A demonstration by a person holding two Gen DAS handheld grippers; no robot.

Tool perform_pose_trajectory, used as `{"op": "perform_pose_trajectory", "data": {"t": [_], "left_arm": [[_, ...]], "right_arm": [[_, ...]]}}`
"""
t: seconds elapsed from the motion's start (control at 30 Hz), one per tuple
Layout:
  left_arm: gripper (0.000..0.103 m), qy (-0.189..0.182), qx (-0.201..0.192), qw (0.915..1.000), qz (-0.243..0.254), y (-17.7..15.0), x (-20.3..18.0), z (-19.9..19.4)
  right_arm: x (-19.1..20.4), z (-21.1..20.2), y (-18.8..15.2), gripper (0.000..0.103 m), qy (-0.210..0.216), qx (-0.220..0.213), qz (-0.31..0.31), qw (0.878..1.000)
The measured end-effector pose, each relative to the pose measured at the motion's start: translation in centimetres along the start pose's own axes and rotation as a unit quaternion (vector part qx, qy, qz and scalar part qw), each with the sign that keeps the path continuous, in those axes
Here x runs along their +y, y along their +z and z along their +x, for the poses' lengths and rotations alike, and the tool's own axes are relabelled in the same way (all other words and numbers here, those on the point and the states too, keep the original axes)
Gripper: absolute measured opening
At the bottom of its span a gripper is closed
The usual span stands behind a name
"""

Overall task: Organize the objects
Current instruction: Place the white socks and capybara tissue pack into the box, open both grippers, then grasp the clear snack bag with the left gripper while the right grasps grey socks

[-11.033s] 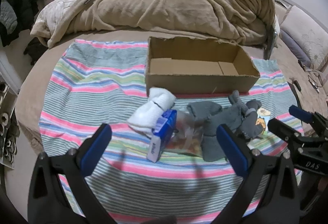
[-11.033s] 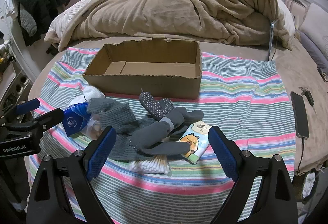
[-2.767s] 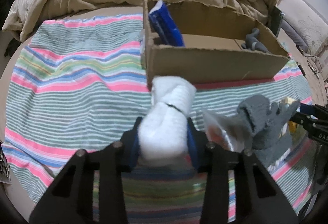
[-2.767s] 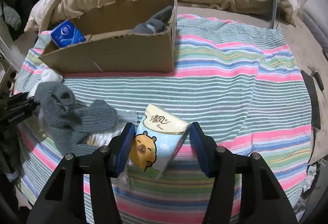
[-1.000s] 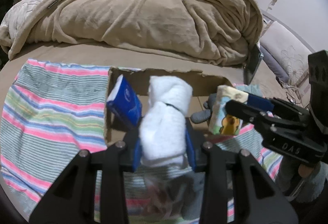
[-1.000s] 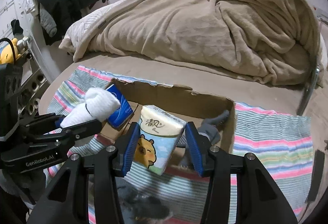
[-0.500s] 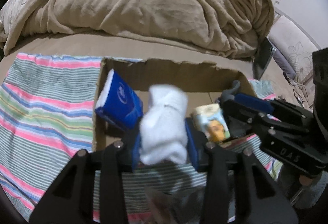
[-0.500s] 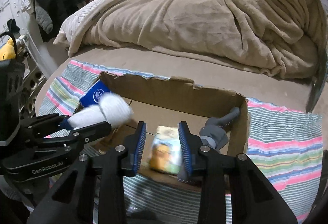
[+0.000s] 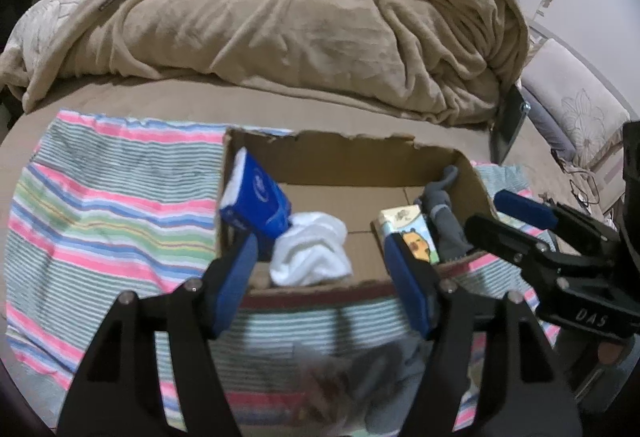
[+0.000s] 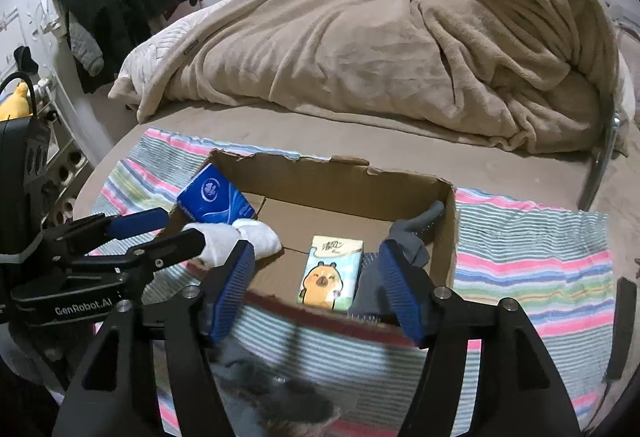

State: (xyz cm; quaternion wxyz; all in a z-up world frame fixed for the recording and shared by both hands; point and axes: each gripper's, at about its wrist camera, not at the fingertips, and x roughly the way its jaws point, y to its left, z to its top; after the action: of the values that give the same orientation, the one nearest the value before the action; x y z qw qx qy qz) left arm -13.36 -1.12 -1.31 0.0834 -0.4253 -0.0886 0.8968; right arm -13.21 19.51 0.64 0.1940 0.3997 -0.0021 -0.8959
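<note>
Jaws of my left gripper [image 9: 322,271] are opening above the near wall of the cardboard box [image 9: 344,157]; the white sock roll [image 9: 310,255] lies free inside, its long axis toward the blue tissue pack [image 9: 256,199] in the box's left corner. My right gripper [image 10: 316,287] is opening too, tilted down like the left; the capybara tissue pack [image 10: 330,273] lies released on the box floor, its long axis toward the far wall, beside the grey glove [image 10: 416,233].
</note>
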Motion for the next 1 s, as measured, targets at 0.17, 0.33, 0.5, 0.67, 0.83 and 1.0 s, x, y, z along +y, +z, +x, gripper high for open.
{"op": "perform_pose_trajectory", "data": {"t": [0.17, 0.33, 0.5, 0.67, 0.83, 1.0], "left_arm": [[0.068, 0.001, -0.003, 1.0, 0.003, -0.9, 0.1, -1.7], [0.068, 0.001, -0.004, 1.0, 0.004, -2.1, 0.2, -3.0], [0.068, 0.003, -0.004, 1.0, 0.005, -3.2, 0.4, -4.1], [0.068, 0.006, 0.003, 1.0, 0.002, -4.4, 1.0, -4.5], [0.068, 0.011, 0.012, 0.9999, 0.001, -5.5, 1.4, -4.5], [0.068, 0.015, 0.024, 0.9996, -0.004, -6.7, 2.1, -4.1]], "right_arm": [[0.6, -1.5, -0.9, 0.068, -0.005, -0.001, -0.002, 1.0], [1.1, -2.5, -1.9, 0.068, -0.007, 0.001, -0.001, 1.0], [1.6, -3.0, -3.0, 0.068, -0.005, 0.007, 0.001, 1.0], [2.2, -2.9, -4.6, 0.068, 0.001, 0.02, 0.001, 1.0], [2.9, -2.2, -5.9, 0.069, 0.008, 0.037, 0.001, 0.999], [3.8, -1.1, -7.1, 0.074, 0.018, 0.056, -0.002, 0.998]]}}
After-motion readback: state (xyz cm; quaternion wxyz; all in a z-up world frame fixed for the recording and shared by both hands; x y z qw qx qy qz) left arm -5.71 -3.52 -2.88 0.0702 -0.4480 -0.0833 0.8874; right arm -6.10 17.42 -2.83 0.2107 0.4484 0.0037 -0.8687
